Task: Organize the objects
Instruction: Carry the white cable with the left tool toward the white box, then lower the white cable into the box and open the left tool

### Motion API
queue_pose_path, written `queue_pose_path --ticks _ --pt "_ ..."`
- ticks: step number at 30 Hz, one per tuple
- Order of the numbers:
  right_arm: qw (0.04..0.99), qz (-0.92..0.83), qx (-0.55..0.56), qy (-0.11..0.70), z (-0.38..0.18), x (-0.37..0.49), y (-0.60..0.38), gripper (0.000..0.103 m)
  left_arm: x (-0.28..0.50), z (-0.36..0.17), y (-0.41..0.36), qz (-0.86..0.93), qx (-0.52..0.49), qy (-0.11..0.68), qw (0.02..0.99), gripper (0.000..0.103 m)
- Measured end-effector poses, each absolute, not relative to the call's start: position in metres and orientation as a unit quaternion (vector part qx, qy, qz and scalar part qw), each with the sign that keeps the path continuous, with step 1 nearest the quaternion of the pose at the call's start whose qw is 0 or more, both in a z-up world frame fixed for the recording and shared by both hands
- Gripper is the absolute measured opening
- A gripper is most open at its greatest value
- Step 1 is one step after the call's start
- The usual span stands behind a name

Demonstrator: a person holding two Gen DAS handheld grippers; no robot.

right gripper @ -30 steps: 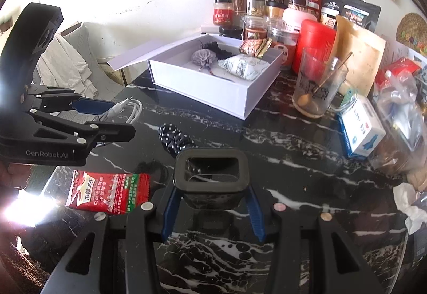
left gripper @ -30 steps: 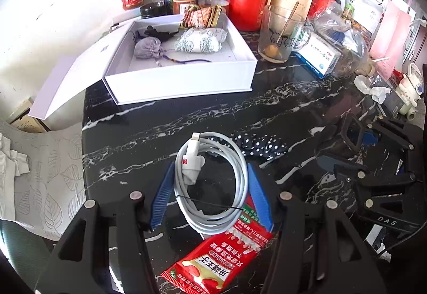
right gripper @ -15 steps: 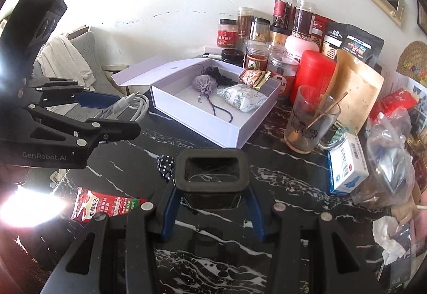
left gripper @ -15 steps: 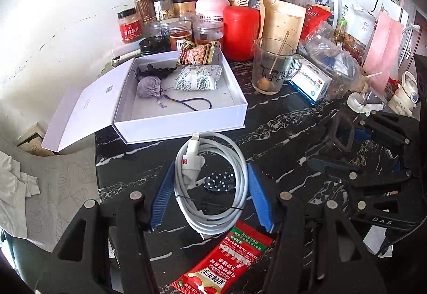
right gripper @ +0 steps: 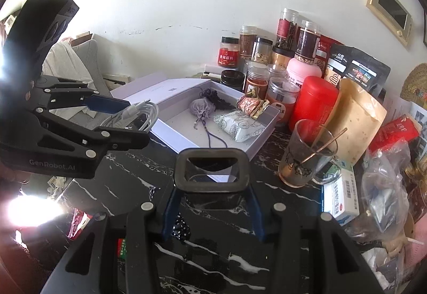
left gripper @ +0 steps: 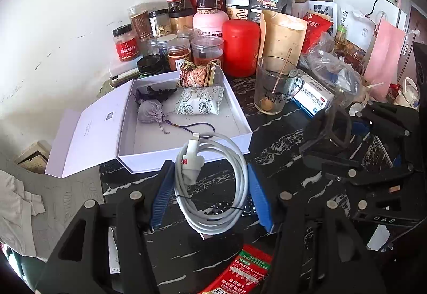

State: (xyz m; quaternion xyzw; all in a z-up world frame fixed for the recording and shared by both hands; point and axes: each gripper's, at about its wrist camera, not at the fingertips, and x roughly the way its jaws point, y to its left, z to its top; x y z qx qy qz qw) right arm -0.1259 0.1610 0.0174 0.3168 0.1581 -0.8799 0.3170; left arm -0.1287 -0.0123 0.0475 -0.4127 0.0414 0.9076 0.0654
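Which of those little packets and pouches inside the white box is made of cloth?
The grey-purple drawstring pouch on the white box's left side. The white printed packet and brown snack wrapper are shiny sealed packaging.

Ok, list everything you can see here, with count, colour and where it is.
box: one, white, open on the dark marble table
pouch: one, grey, in box
snack packets: two, white and brown, in box
charging cable: one, white, coiled in left gripper
rectangular ring: one, black, in right gripper
glass mug: one, clear, right of box
canister: one, red, behind box
jars: many, against wall
left gripper: holding
right gripper: holding
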Motion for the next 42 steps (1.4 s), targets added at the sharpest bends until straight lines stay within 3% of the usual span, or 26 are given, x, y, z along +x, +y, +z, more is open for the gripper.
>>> queue_pose_path --ticks 20,42 --pt "0.321 -0.881 0.303 0.171 0.027 -0.208 0.137 0.046 -0.219 0.055 -0.039 0.908 -0.410 0.063 0.056 0.053" --pt "0.324 -0.876 0.317 0.166 0.005 -0.280 0.102 0.046 -0.300 0.021 -0.074 0.905 -0.421 0.051 0.029 0.053"
